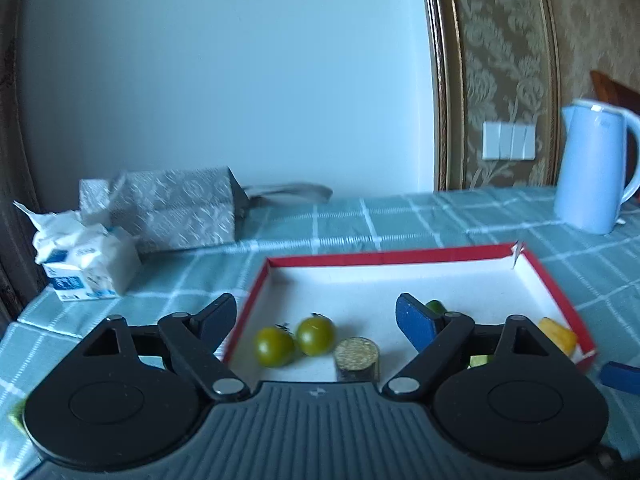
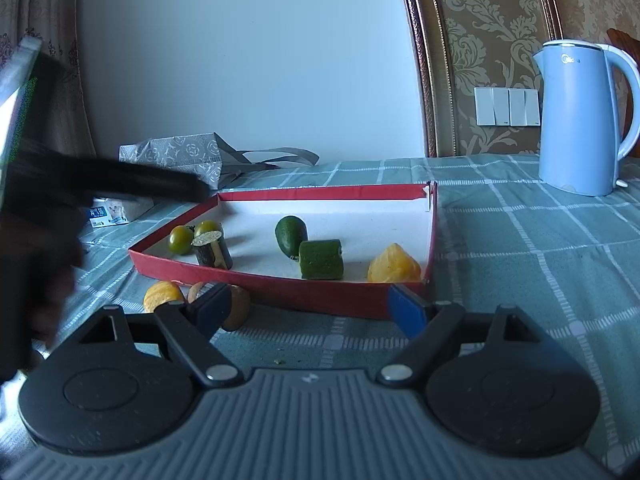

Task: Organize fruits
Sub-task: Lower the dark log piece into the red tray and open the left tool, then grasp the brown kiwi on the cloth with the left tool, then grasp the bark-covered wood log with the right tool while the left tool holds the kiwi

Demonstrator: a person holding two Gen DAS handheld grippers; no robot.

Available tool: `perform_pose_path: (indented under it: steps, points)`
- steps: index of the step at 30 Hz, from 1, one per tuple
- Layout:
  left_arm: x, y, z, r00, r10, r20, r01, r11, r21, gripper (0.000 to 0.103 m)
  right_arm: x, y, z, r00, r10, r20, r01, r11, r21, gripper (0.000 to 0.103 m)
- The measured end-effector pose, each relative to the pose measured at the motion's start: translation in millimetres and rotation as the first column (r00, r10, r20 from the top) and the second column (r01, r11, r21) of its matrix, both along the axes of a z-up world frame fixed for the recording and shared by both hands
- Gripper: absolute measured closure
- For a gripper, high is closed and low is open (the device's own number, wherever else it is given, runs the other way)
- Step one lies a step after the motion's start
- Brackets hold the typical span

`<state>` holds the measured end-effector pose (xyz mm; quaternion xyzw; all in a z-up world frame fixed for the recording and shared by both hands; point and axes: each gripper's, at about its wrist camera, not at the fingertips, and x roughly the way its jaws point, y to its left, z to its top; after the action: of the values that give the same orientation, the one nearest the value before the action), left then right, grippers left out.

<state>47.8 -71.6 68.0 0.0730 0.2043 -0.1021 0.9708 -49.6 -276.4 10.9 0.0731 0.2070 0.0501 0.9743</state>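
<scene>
While the checked surface [image 2: 520,240] carries everything, the red tray [image 2: 280,292] is the largest task piece and sits mid-cloth. Inside it lie an avocado [image 2: 291,235], a cucumber chunk [image 2: 321,259], a yellow fruit [image 2: 393,269], a dark stub [image 2: 212,249] and two green tomatoes [image 2: 181,239]. Outside, just beside its near wall, wait an orange fruit [image 2: 162,295] and a brown one [image 2: 238,306].

Left hand-held gripper [image 1: 316,322] hangs released over the tray, nothing between its jaws. Right hand-held gripper [image 2: 308,304] is likewise released and empty, near the brown fruit.

Risks, as I judge them: round fruits may roll from a grazing finger, and a low approach could shove the light tray wall.
</scene>
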Motion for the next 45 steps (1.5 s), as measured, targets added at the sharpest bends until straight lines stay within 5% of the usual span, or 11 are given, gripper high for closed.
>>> perform_pose_path:
  steps: [5, 13, 23, 27, 32, 36, 45]
  points:
    - [-51.6, 58.2, 11.4, 0.999, 0.016, 0.039, -0.016, 1.000, -0.015, 0.007, 0.3, 1.4, -0.2, 1.000, 0.003, 0.003, -0.003, 1.000, -0.011, 0.013]
    - [-118.4, 112.9, -24.3, 0.999, 0.049, -0.008, -0.049, 0.997, 0.055, 0.007, -0.2, 4.0, 0.4, 1.000, 0.010, 0.004, -0.010, 1.000, -0.024, 0.013]
    - [-153.5, 103.4, -58.6, 1.000, 0.011, -0.024, -0.007, 0.989, 0.145, 0.007, 0.3, 1.3, -0.4, 1.000, -0.002, -0.003, 0.002, 1.000, -0.012, 0.013]
    - [-143.0, 86.7, -70.9, 0.996, -0.030, -0.089, 0.043, 0.988, 0.146, 0.027, 1.0, 1.9, -0.3, 1.000, -0.003, -0.005, 0.003, 1.000, -0.015, 0.013]
    - [-134.5, 84.2, -75.8, 0.993, -0.024, -0.115, 0.040, 0.990, 0.136, 0.029, 1.5, 0.4, -0.8, 1.000, -0.003, -0.010, 0.003, 1.000, -0.004, 0.013]
    - [-127.0, 87.1, -77.7, 0.986, -0.032, -0.161, 0.049, 0.993, 0.103, 0.051, 1.8, 0.8, -0.8, 1.000, 0.001, -0.009, -0.001, 1.000, -0.007, 0.012]
    - [-127.9, 86.1, -77.4, 0.985, -0.048, -0.168, 0.059, 0.996, 0.062, 0.075, 1.0, -0.8, -0.8, 1.000, -0.003, -0.007, 0.003, 1.000, 0.003, 0.012]
